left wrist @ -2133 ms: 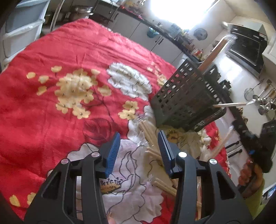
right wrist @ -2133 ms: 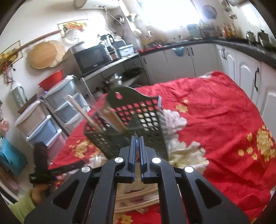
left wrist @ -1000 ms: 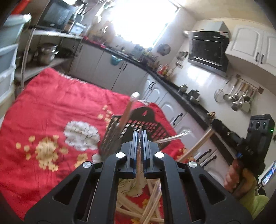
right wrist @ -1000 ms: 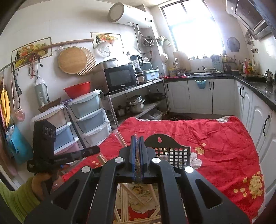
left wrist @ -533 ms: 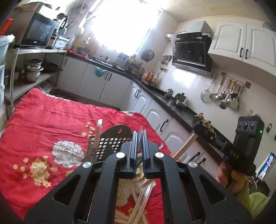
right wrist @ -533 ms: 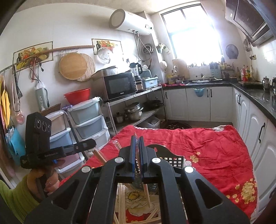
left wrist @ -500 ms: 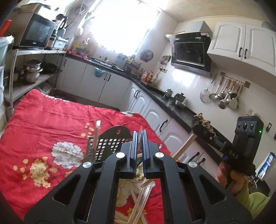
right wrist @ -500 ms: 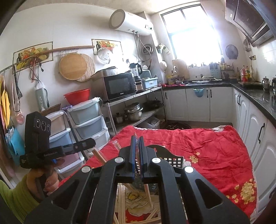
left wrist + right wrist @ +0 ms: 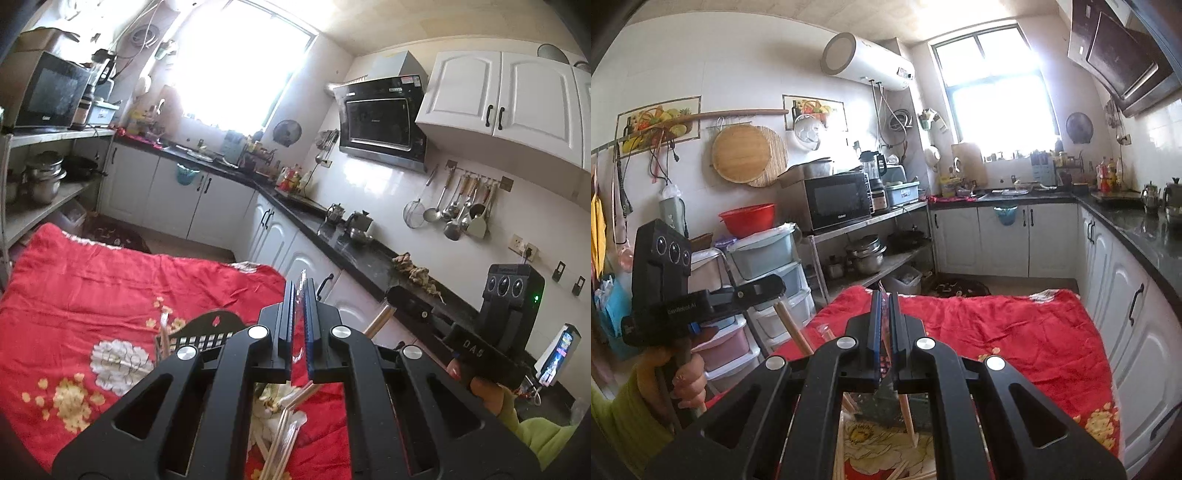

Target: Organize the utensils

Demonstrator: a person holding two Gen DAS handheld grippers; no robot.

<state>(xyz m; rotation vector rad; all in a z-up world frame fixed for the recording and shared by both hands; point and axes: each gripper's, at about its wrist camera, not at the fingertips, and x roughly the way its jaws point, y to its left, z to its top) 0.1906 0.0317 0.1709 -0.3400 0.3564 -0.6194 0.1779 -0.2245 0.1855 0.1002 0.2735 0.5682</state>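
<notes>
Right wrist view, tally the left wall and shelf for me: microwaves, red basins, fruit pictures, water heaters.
microwave: 1
red basin: 1
fruit pictures: 2
water heater: 1
Total: 5

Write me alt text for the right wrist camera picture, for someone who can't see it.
The right gripper, raised over a red floral cloth, is shut on a wrapped chopstick that slants down toward more chopsticks lying on the cloth. At the left a hand holds the left gripper, also clamping a chopstick, with a kitchen behind.
</notes>
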